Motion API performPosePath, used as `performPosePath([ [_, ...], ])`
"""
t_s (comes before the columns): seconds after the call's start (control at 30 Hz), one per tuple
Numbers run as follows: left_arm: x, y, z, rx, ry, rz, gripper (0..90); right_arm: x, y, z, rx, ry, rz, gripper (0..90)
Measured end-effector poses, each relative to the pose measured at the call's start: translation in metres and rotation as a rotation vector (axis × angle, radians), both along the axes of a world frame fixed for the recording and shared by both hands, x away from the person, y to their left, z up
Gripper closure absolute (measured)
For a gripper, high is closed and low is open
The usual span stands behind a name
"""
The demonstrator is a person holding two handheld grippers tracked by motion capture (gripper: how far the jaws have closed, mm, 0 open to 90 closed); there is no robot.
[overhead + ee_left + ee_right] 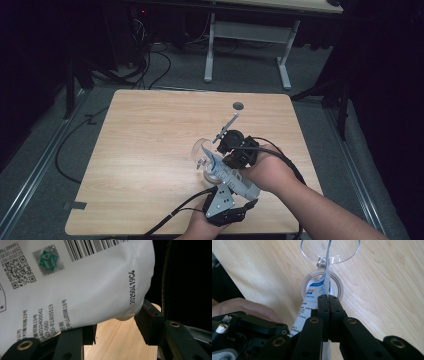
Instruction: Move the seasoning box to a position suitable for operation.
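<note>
We see the high view dim overall: the wooden table (160, 150) is lit from above while the room around it sinks into near black, and the picture is soft and grainy. In the left gripper view the white pouch (82, 282) is brightly lit and its print sharp, against a black background. The right gripper view is evenly bright, with the near jaws slightly soft.
</note>
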State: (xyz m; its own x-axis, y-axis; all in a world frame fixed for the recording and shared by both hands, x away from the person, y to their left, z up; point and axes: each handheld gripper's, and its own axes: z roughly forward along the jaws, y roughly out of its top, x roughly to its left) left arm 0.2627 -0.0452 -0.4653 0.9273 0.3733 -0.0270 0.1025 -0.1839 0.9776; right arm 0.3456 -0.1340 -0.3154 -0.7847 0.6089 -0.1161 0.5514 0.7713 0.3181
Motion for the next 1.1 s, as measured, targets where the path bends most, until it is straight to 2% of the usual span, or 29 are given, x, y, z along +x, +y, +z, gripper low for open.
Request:
performPosePath([
  [1.1, 0.0014, 0.0016, -0.0002, -0.002, -0.009, 0.004, 54.5, 0.0005, 0.0026, 0.0003, -0.001, -0.009, 0.009, 89.8],
])
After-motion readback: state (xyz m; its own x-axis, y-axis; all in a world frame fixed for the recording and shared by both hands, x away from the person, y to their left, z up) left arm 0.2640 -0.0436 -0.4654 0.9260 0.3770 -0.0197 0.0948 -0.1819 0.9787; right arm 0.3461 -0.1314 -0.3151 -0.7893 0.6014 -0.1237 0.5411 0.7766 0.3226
